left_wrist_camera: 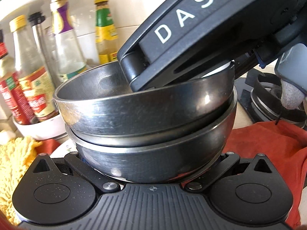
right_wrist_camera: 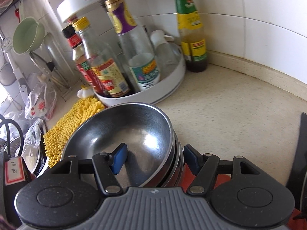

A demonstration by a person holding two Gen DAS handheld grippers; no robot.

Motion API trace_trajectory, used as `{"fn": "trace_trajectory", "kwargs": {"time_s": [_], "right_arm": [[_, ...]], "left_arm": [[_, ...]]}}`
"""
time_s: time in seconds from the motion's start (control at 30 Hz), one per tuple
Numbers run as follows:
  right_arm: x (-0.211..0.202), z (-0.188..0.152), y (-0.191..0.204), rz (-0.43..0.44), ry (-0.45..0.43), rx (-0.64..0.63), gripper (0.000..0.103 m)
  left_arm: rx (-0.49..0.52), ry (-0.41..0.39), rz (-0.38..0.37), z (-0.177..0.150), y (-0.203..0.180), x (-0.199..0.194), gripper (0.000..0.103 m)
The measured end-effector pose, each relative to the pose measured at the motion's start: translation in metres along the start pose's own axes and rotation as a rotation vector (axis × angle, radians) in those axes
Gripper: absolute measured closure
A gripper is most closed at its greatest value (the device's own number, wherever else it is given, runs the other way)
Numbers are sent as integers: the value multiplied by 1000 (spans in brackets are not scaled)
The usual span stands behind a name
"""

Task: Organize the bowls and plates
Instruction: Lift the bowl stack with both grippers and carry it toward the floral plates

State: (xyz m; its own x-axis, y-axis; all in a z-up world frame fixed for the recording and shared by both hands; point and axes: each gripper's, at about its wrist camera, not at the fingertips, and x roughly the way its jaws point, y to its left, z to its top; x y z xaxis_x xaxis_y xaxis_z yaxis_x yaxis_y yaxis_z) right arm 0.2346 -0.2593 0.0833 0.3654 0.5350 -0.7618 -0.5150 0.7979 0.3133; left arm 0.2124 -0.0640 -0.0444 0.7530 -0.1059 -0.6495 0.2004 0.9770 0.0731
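Several steel bowls are nested in a stack. In the left wrist view the top bowl point(left_wrist_camera: 144, 111) sits tilted in the lower bowl point(left_wrist_camera: 153, 164). My left gripper point(left_wrist_camera: 151, 159) is shut on the lower bowl's rounded base, and the bowl hides its pads. From the upper right one finger point(left_wrist_camera: 138, 74) of the right gripper dips into the top bowl. In the right wrist view my right gripper point(right_wrist_camera: 154, 158) straddles the stacked rims point(right_wrist_camera: 177, 163). One blue pad point(right_wrist_camera: 120, 159) presses inside the top bowl point(right_wrist_camera: 134, 130) and the other is outside, shut on the stack's wall.
A white turntable rack point(right_wrist_camera: 168, 88) of sauce bottles stands just behind the bowls, with a green-labelled bottle point(right_wrist_camera: 191, 28) beside it. A yellow chenille cloth point(right_wrist_camera: 76, 118) lies to the left, a red cloth point(left_wrist_camera: 268, 149) under the stack, and a stove burner point(left_wrist_camera: 268, 95) to the right. Beige counter point(right_wrist_camera: 230, 115) stretches right.
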Motion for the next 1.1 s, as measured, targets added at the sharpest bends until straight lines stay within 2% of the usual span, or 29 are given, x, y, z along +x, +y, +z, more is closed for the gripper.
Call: {"fn": "trace_trajectory", "kwargs": {"time_s": [0.37, 0.5, 0.57, 0.8, 0.87, 0.9, 1.1], "right_arm": [[9, 9, 43, 27, -14, -59, 41], [12, 11, 57, 32, -15, -73, 41], [14, 11, 64, 36, -15, -80, 41], [19, 10, 87, 51, -8, -107, 41], [21, 10, 93, 56, -6, -115, 41], [22, 10, 97, 59, -5, -120, 41], [27, 8, 113, 73, 3, -138, 41]], "left_arm": [[-34, -27, 54, -8, 17, -27, 0], [-43, -34, 68, -14, 8, -37, 0], [-50, -37, 74, -14, 19, -57, 0], [-70, -40, 98, -24, 14, -76, 0], [-76, -40, 105, -25, 5, -84, 0], [-80, -41, 110, -31, -3, -101, 0], [-98, -38, 131, -38, -11, -122, 0]]}}
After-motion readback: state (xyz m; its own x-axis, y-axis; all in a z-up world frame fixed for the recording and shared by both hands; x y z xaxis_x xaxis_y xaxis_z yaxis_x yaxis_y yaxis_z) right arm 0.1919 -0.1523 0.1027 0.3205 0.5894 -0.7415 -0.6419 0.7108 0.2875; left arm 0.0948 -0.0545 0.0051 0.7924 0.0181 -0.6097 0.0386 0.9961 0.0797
